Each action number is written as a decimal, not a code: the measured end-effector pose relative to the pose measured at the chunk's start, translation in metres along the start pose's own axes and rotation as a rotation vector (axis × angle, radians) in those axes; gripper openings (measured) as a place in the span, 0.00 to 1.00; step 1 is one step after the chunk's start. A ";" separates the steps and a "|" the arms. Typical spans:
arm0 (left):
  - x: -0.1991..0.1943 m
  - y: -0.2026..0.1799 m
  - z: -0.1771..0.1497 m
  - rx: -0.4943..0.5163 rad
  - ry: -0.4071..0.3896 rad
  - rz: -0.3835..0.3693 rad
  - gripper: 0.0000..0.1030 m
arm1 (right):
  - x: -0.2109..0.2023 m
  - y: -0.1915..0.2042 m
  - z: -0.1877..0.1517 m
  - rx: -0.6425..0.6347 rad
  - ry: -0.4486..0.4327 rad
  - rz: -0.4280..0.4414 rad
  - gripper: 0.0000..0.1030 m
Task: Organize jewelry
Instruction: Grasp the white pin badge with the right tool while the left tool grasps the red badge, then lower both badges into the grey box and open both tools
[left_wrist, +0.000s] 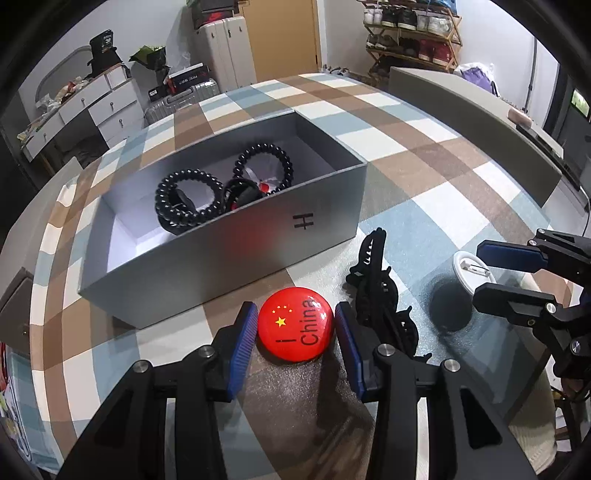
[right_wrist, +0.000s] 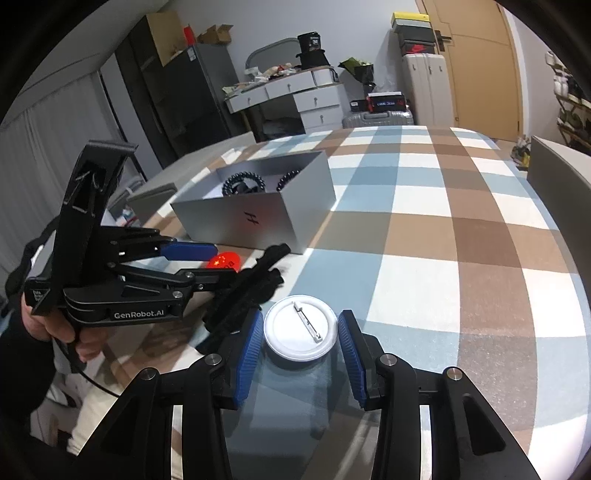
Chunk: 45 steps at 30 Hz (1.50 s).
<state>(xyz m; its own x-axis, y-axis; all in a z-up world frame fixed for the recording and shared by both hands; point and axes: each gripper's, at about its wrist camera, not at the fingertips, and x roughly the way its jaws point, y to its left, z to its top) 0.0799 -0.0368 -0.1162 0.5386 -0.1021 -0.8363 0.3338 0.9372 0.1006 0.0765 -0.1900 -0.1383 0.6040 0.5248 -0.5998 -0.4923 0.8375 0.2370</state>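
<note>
Grey box holds black beaded bracelets; both grippers' fingers spread, gripping nothing.

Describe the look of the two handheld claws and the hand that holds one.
Both claws, left and right, are black linkage frames with silver pivot bolts and ribbed blue pads. The left one carries white "GenRobot.AI" lettering and a black cable; a bare hand with a dark sleeve grips it.

Both grippers, the left gripper and the right gripper, share matte black linkages, round silver screws and ribbed blue pads. White "GenRobot.AI" lettering marks the left body; at nine o'clock, bare skin of the left hand, dark sleeve, thin black cable.
</note>
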 end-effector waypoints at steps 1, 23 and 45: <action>-0.002 0.001 0.000 -0.003 -0.006 0.002 0.37 | -0.001 0.000 0.001 0.006 -0.005 0.006 0.40; -0.060 0.062 0.016 -0.189 -0.200 -0.026 0.37 | -0.025 0.032 0.068 -0.036 -0.236 0.143 0.40; -0.026 0.111 0.045 -0.275 -0.219 -0.056 0.37 | 0.050 0.040 0.136 -0.083 -0.193 0.166 0.40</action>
<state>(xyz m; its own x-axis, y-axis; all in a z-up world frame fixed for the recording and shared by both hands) 0.1377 0.0545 -0.0592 0.6885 -0.1971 -0.6979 0.1629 0.9798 -0.1160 0.1718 -0.1093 -0.0550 0.6152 0.6799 -0.3990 -0.6395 0.7264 0.2518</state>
